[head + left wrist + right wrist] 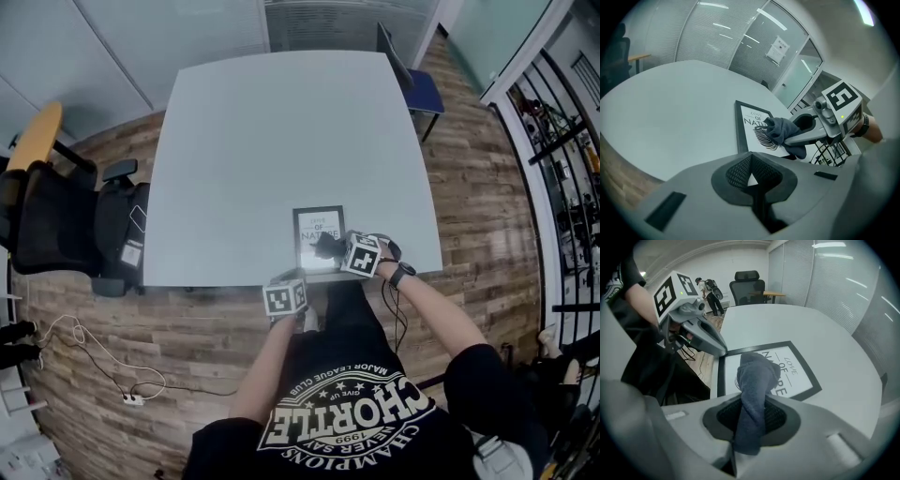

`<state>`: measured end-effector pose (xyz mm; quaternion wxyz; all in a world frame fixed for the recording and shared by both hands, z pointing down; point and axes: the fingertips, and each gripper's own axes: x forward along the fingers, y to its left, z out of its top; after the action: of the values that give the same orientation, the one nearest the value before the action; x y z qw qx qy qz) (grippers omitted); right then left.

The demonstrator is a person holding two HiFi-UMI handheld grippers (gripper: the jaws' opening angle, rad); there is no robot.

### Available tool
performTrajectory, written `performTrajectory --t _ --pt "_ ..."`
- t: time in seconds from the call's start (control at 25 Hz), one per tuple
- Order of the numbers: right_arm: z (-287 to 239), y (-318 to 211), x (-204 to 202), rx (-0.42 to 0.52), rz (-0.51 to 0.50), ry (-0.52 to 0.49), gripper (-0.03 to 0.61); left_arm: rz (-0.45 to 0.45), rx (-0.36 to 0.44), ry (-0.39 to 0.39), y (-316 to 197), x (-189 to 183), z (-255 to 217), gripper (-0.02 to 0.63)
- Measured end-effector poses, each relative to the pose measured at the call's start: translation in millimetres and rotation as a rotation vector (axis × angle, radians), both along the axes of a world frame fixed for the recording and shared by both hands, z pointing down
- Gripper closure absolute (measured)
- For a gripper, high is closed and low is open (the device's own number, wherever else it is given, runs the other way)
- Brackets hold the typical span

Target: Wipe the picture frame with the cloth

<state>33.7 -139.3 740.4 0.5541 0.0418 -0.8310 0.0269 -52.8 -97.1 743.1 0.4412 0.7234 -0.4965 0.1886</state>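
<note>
The right tool has its jaws pressed together on a dark grey cloth. The cloth runs up out of the jaws in a thick fold, and its bunched free end lies on the glass of the picture frame. From the head view, this tool comes in from the right and sits over the right half of the frame, held by a hand with a dark watch on the wrist.

The left tool has its jaws closed together with nothing between them. It hangs at the near edge of the counter, just to the near left of the frame. Its tip points at the frame's near left corner. Whether it touches the frame cannot be told.

The frame is a black rectangle around a white print with dark lettering and a fine-lined drawing. It lies flat on the pale grey counter, close to the near edge and a little right of the middle.

A black office chair stands to the left of the counter. A blue chair stands at the far right corner. The floor is wood plank, and a white cable trails across it at the near left.
</note>
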Motion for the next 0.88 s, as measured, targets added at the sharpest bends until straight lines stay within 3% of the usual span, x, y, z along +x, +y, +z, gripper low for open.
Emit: performTrajectory --t 0.2,0.36,0.56,0.72,0.88 --pt "1.0 -2.8 14.1 -0.018 0.091 -0.056 0.495 -0.008 0.022 -0.004 -0.9 -1.7 -1.7 0.611" --pt "2.7 -2.6 12.3 -0.008 0.061 -0.032 0.495 -0.062 0.052 0.082 2.3 -3.6 -2.6 0.609" --pt "-1.6 -5.7 9.0 -0.026 0.064 -0.009 0.495 -0.031 0.034 0.089 15.2 -8.8 -1.6 0.609" --pt "-20.8 4.1 -32.9 -0.025 -0.001 -0.058 0.495 -0.009 0.027 0.097 23.6 -8.4 -0.9 0.609" --pt "-25.9 24.9 -84.9 -0.034 -0.126 -0.089 0.495 -0.088 0.004 0.100 25.9 -23.6 -7.9 0.609"
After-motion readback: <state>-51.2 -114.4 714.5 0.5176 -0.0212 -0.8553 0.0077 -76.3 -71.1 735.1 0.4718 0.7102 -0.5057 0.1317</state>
